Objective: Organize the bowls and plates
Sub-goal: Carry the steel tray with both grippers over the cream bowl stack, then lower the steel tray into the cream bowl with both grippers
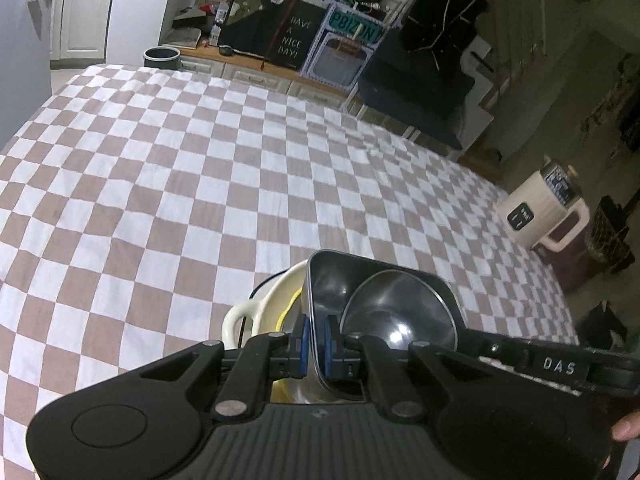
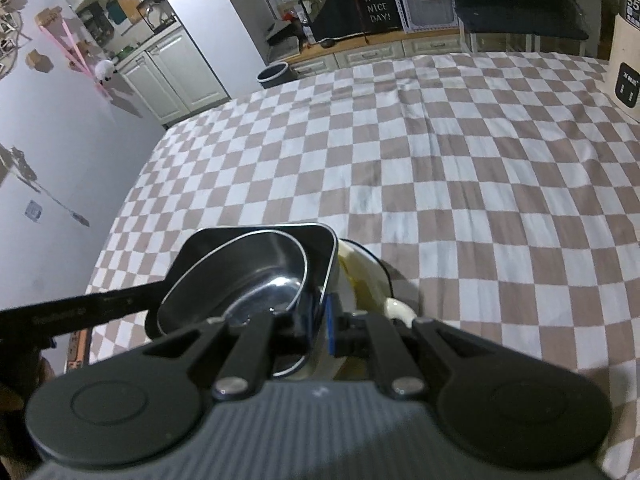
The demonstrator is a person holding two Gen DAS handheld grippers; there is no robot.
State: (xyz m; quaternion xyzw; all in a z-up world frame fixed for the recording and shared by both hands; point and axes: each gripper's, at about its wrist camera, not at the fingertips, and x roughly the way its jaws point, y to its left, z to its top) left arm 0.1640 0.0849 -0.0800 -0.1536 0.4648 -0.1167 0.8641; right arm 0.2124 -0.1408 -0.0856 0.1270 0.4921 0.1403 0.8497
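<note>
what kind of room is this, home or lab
Most likely a home, a dining area next to a kitchen. A checked tablecloth covers a big table, white kitchen cabinets stand behind it, and a low sideboard holds a "have a nice day" sign and household clutter.

brown-white checked cloth (image 1: 200,184), cream dish (image 1: 276,300)
</note>
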